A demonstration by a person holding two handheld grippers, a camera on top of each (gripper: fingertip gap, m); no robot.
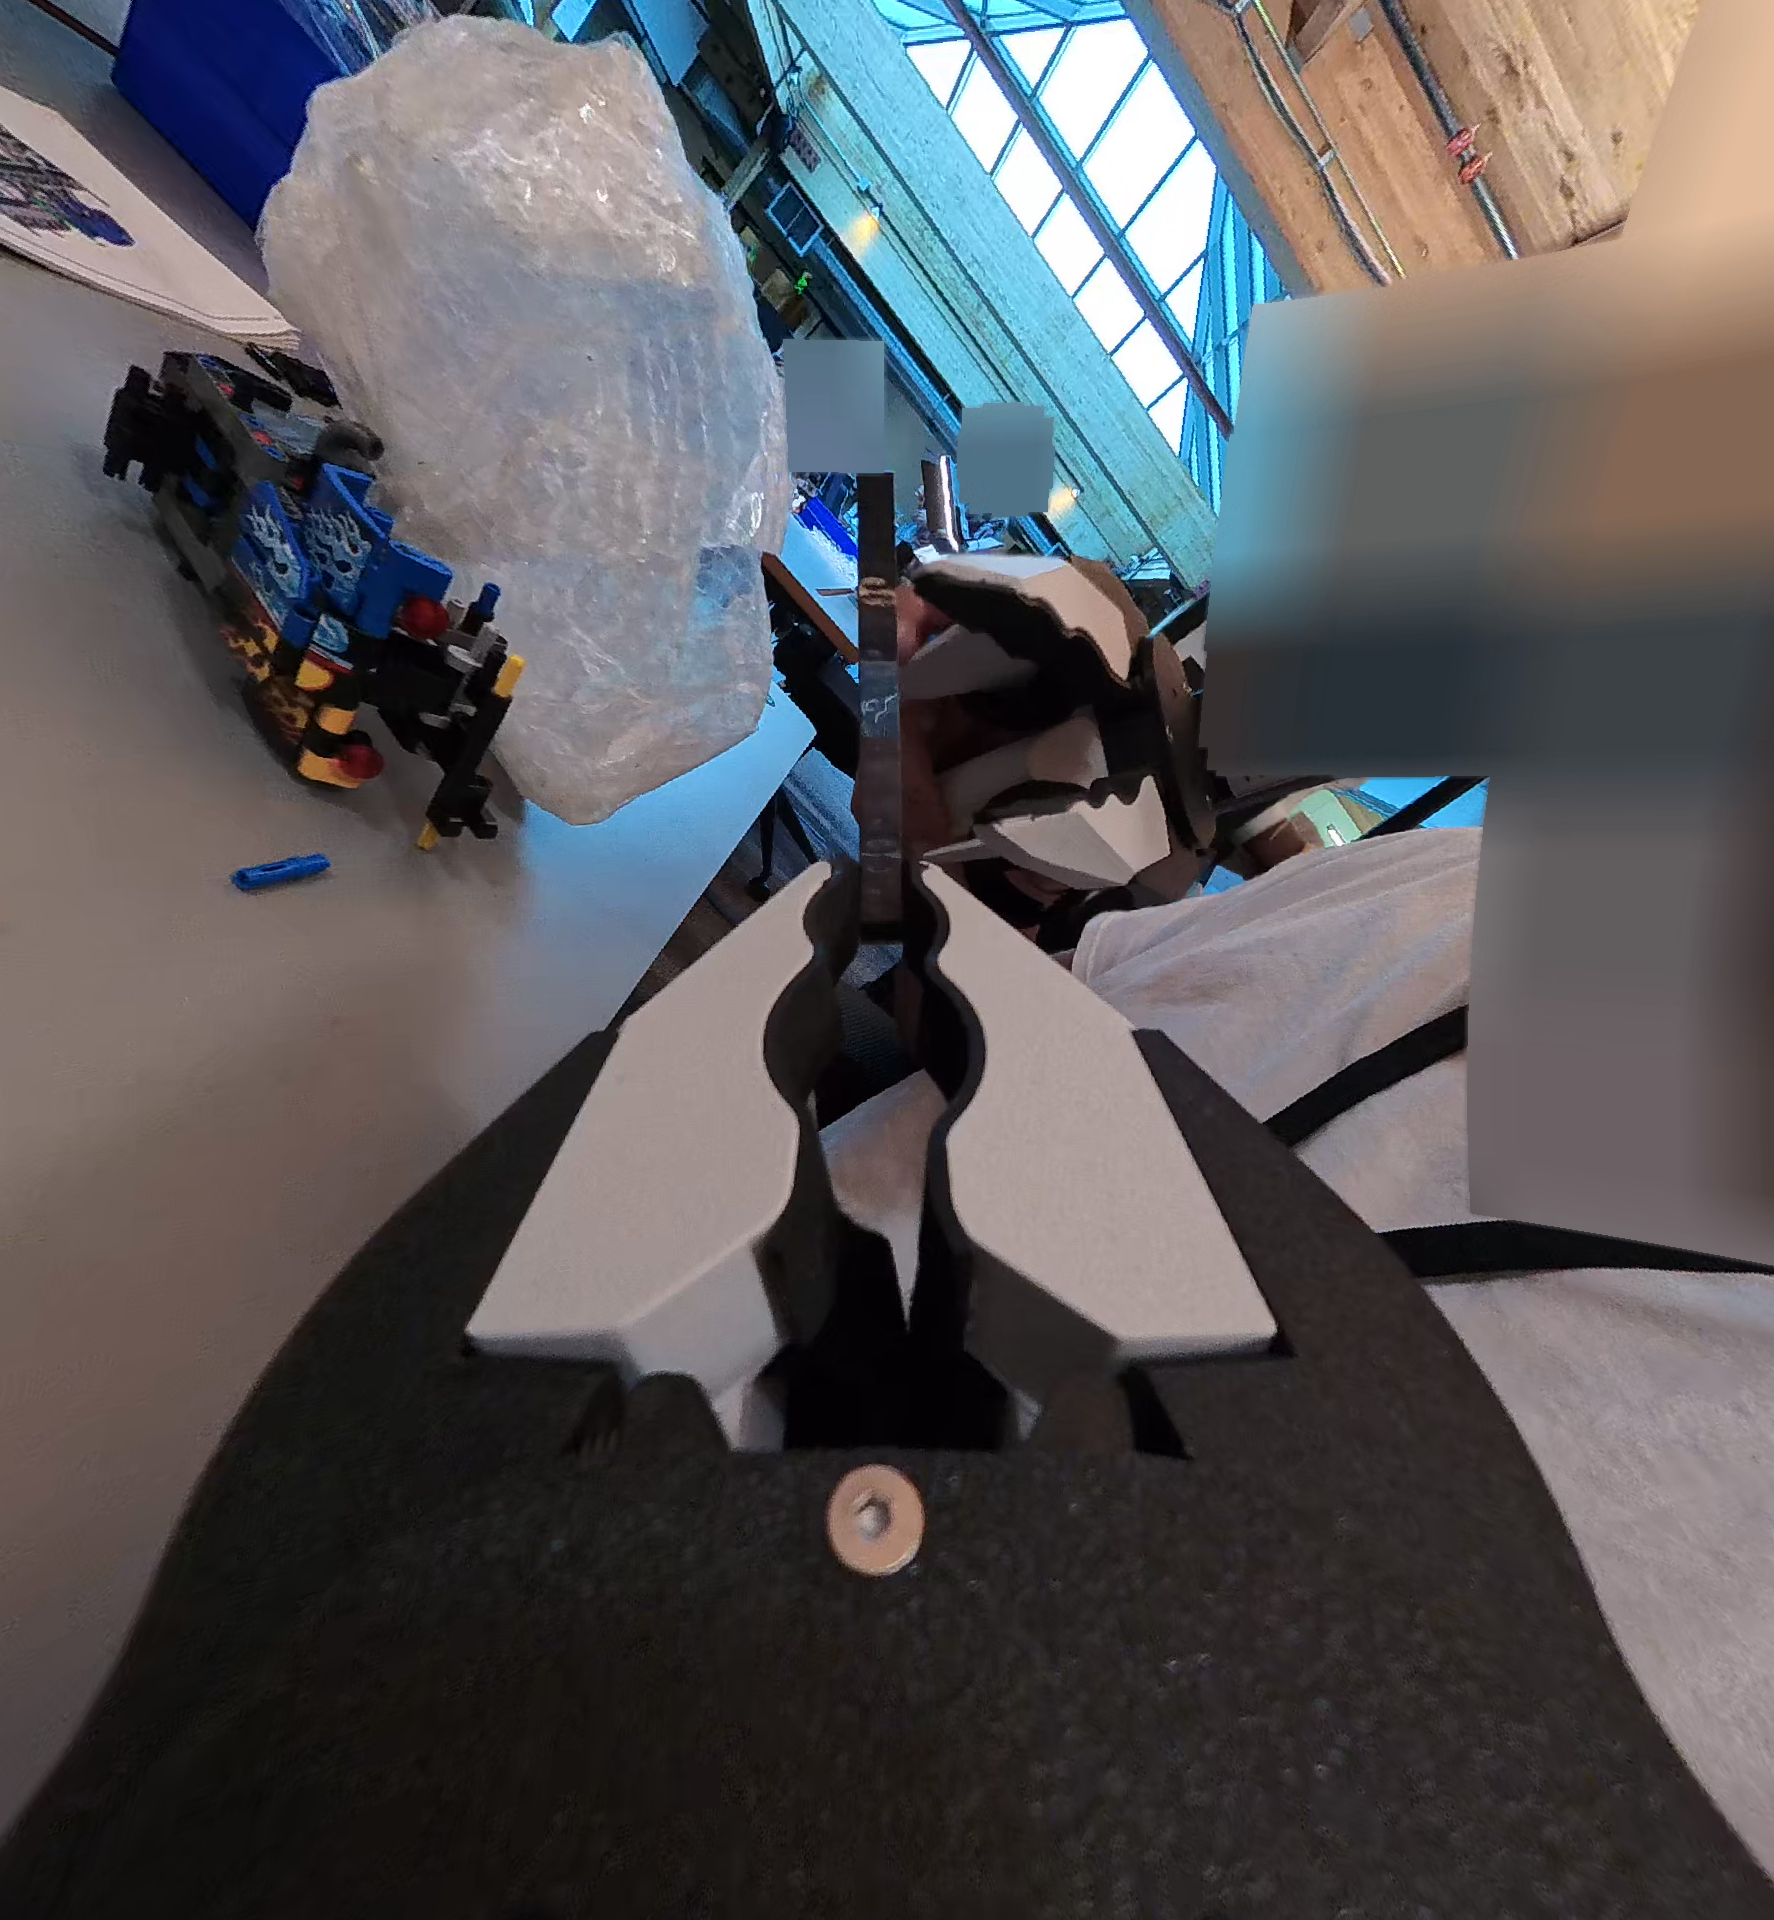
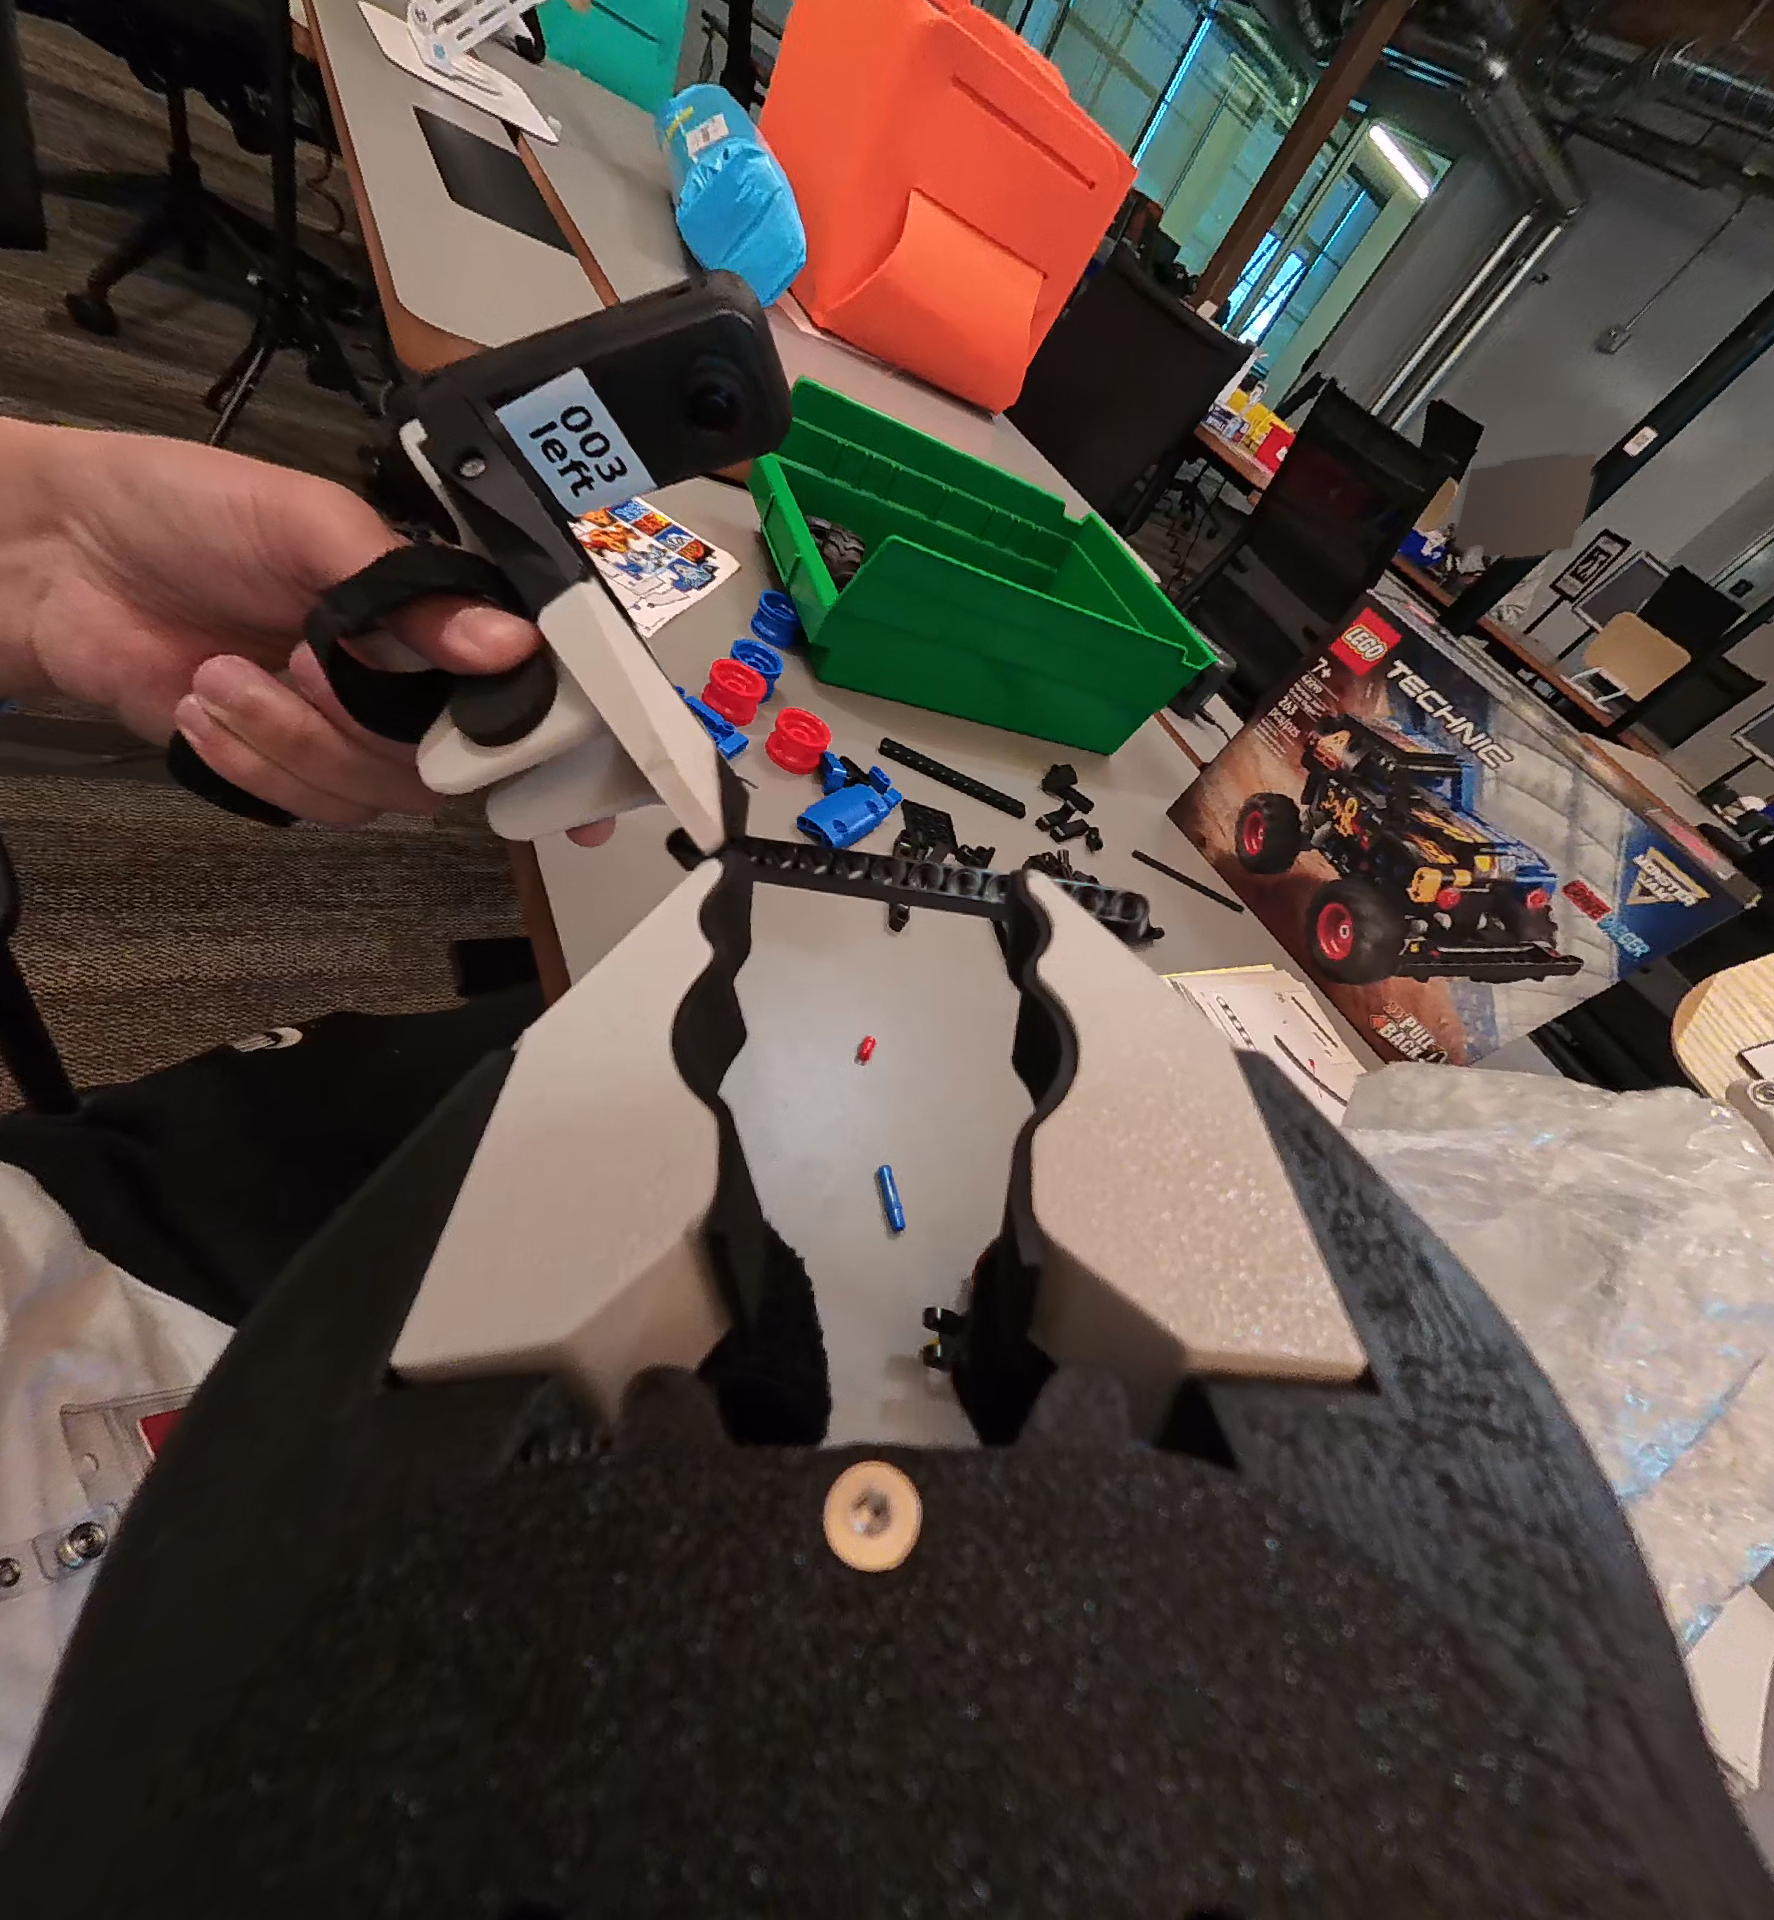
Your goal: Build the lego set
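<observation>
My left gripper [image 1: 878, 883] is shut on the end of a long black holed beam [image 1: 878, 675], held in the air off the table's edge. In the right wrist view the same beam [image 2: 862, 871] runs sideways from the left gripper [image 2: 706, 821] across the tips of my right gripper [image 2: 878, 888], which is wide open. The right gripper's right fingertip [image 2: 1034, 899] overlaps the beam. A small black pin [image 2: 898, 916] hangs under the beam. The part-built blue, black and yellow truck [image 1: 311, 582] lies on the grey table [image 1: 135, 1091].
A crumpled clear plastic bag [image 1: 530, 416] stands beside the truck. A blue pin [image 2: 891, 1200] and a red pin [image 2: 865, 1049] lie loose. Farther off are red hubs [image 2: 737, 691], blue hubs [image 2: 774, 618], black parts [image 2: 950, 777], a green bin [image 2: 966, 613] and the set's box [image 2: 1434, 831]. My left gripper's tips are some 15 centimetres from the blue pin [image 2: 891, 1200]. Seen from the left wrist view [image 1: 274, 870] as well.
</observation>
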